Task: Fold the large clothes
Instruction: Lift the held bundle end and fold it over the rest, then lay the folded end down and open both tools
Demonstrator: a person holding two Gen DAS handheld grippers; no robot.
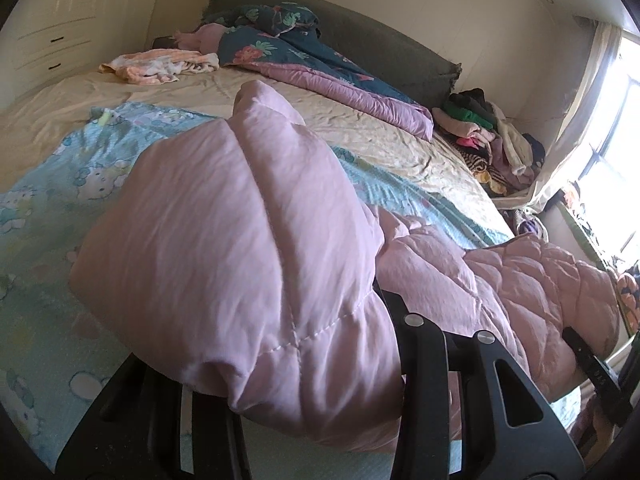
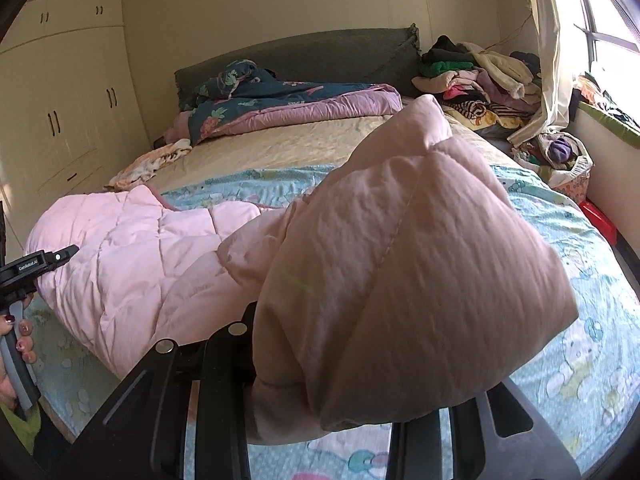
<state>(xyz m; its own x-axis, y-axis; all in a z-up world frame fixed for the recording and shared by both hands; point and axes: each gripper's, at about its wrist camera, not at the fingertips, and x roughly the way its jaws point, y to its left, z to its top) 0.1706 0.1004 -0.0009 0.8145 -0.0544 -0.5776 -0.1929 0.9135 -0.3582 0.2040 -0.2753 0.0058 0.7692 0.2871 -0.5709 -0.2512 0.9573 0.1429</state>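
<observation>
The pink quilted garment (image 1: pixel 248 240) fills the foreground of both wrist views, lifted at two bunched ends above the bed (image 1: pixel 360 128). In the left wrist view we see one padded fold of it draped over our left gripper (image 1: pixel 304 364), whose black fingers close narrowly on the fabric; the fingertips themselves are buried under the cloth. The rest of the garment trails to the right across the mattress, where part of our right gripper (image 1: pixel 592 364) shows dark against it.

In the right wrist view our right gripper (image 2: pixel 340 392) likewise clamps a thick bunch of the pink garment (image 2: pixel 400 260), its fingers drawn close together with the padding swelling above them. From there the quilted body runs left and lies on the cartoon-print sheet (image 2: pixel 568 320), reaching the left gripper (image 2: pixel 40 264) at the frame's edge, where a hand (image 2: pixel 20 344) with painted nails grips the handle.

Beneath the garment the pale blue cartoon-print sheet covers the near half of the bed. Farther back we see a dark floral quilt (image 1: pixel 288 52) with a mauve lining heaped against the grey headboard (image 2: pixel 312 56), and a small peach and white cloth (image 1: pixel 160 66) near the far left edge. A pile of mixed clothes (image 2: pixel 480 80) sits beside the headboard at the window side, close to the curtain (image 2: pixel 548 60). Cream wardrobes (image 2: pixel 60 112) stand along the left wall.
</observation>
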